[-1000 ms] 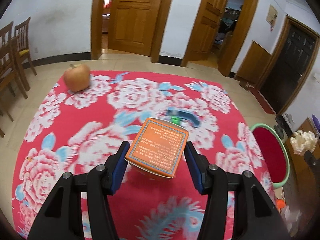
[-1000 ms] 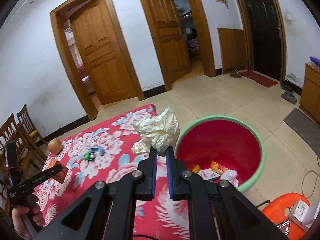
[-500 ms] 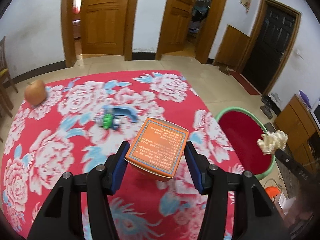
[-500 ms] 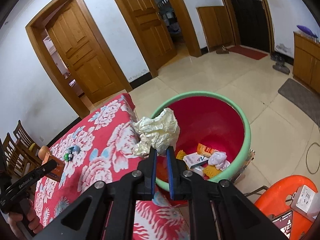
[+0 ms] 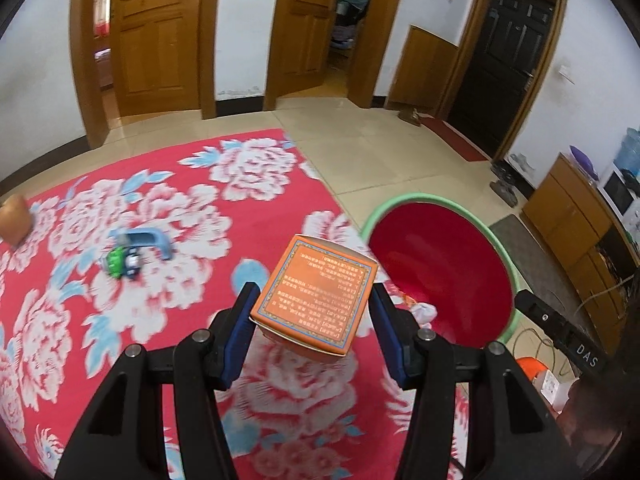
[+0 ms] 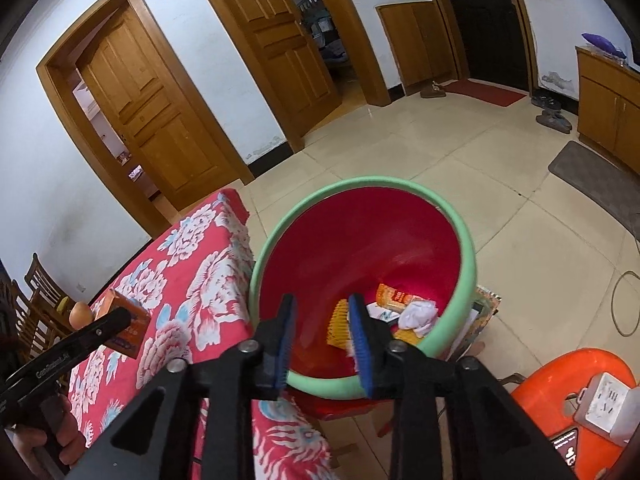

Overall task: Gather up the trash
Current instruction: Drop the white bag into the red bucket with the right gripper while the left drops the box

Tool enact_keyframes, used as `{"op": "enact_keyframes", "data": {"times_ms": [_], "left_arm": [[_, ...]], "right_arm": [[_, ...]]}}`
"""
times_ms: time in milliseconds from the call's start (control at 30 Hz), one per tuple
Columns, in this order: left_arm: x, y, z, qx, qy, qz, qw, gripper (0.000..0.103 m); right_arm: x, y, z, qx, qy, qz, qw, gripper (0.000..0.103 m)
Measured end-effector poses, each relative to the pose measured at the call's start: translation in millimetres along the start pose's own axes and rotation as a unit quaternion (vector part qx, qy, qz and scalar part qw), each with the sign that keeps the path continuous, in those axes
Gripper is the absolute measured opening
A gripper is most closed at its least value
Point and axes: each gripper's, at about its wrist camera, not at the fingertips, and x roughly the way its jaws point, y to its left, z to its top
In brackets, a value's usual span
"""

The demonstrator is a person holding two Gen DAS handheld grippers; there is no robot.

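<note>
My left gripper is shut on an orange box and holds it above the red flowered tablecloth, close to the table's right edge. The red bin with a green rim stands on the floor just right of the table. My right gripper is open and empty, above the bin. Several pieces of trash lie in the bin, among them a white crumpled wad and orange packets. The left gripper with the box shows at the left of the right wrist view.
A small green and blue toy and an apple lie on the tablecloth. An orange plastic stool with a white box stands right of the bin. Wooden chairs stand behind the table. Wooden cabinets line the right wall.
My right gripper moved over the bin and opened; the crumpled paper it held has left it. My left gripper carried the orange box rightwards towards the bin.
</note>
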Motion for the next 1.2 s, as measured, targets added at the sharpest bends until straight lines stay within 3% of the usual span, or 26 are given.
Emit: {"op": "enact_keyframes", "data": {"times_ms": [200, 733, 900, 1200], "left_arm": [[15.7, -25.6, 2.7, 0.021, 0.014, -0.027, 0.9993, 0.056], [45.7, -83.9, 6.0, 0.071, 0.032, -0.072, 0.9944, 0.056], [45.7, -88.9, 7.5, 0.067, 0.027, -0.085, 0.9938, 0.066], [37.5, -78.0, 10.0, 0.057, 0.018, -0.070, 0.9957, 0.066]], "right_arm": [[-11.8, -8.7, 1.9, -0.001, -0.012, -0.004, 1.000, 0.046], [-24.5, -27.3, 5.9, 0.010, -0.023, -0.025, 0.999, 0.055], [-23.5, -29.5, 4.9, 0.013, -0.023, -0.026, 0.999, 0.056], [-24.1, -26.9, 3.8, 0.009, -0.024, -0.021, 0.999, 0.058]]}}
